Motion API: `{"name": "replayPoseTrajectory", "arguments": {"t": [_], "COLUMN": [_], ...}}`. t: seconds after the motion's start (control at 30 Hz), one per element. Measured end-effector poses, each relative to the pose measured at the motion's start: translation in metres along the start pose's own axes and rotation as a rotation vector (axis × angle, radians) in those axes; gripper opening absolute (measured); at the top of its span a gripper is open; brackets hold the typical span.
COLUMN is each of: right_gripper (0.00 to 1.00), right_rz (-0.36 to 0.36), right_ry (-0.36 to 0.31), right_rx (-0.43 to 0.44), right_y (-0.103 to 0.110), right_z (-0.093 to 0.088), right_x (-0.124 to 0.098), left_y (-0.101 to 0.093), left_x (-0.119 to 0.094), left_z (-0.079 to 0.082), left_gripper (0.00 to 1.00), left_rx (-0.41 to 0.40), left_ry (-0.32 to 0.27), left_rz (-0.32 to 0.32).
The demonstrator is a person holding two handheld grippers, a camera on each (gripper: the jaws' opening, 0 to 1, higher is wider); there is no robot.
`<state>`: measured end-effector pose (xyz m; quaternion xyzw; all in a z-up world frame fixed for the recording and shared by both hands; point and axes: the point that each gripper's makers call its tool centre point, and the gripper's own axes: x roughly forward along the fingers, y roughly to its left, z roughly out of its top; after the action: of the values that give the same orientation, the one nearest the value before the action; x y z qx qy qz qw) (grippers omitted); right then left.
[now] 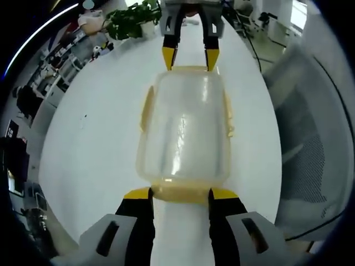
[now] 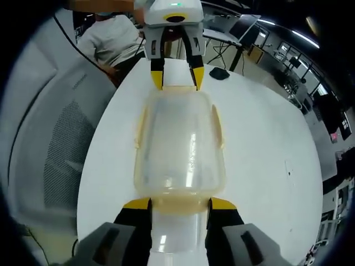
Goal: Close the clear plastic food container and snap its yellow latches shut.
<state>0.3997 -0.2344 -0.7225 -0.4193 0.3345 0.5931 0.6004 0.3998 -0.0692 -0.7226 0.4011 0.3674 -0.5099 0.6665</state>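
A white table [image 1: 100, 144] spans the frame, the clear plastic food container [image 1: 186, 130] lies lidded at centre, and the left gripper [image 1: 180, 193] below and right gripper [image 1: 190, 58] above each bracket an end latch, jaws apart.

- A white table [image 1: 100, 144] runs through the middle of the left gripper view, with a potted plant [image 1: 130, 21] at its far end, upper left.
- A grey mesh chair [image 1: 310, 149] stands at right.
- Office desks [image 1: 61, 66] line the upper left.
- In the right gripper view, a mesh chair [image 2: 55, 149] sits at left, a seated person [image 2: 111, 41] at top, ceiling lights [image 2: 266, 22] at upper right.
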Motion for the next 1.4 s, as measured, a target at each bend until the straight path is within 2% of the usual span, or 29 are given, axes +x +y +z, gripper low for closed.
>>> {"name": "replayPoseTrajectory", "arguments": {"t": [0.53, 1.4], "right_gripper": [0.35, 0.35], "right_rz": [0.015, 0.033], "right_ry": [0.005, 0.015], "right_rx": [0.015, 0.033], "right_y": [0.003, 0.004], "right_z": [-0.035, -0.08], "right_x": [-0.012, -0.029], "left_y": [-0.007, -0.012], "left_x": [0.019, 0.044], "left_z": [0.032, 0.074], "left_gripper": [0.35, 0.35], "left_rx": [-0.008, -0.009], "left_ry": [-0.009, -0.028], "left_rz": [-0.013, -0.021]}}
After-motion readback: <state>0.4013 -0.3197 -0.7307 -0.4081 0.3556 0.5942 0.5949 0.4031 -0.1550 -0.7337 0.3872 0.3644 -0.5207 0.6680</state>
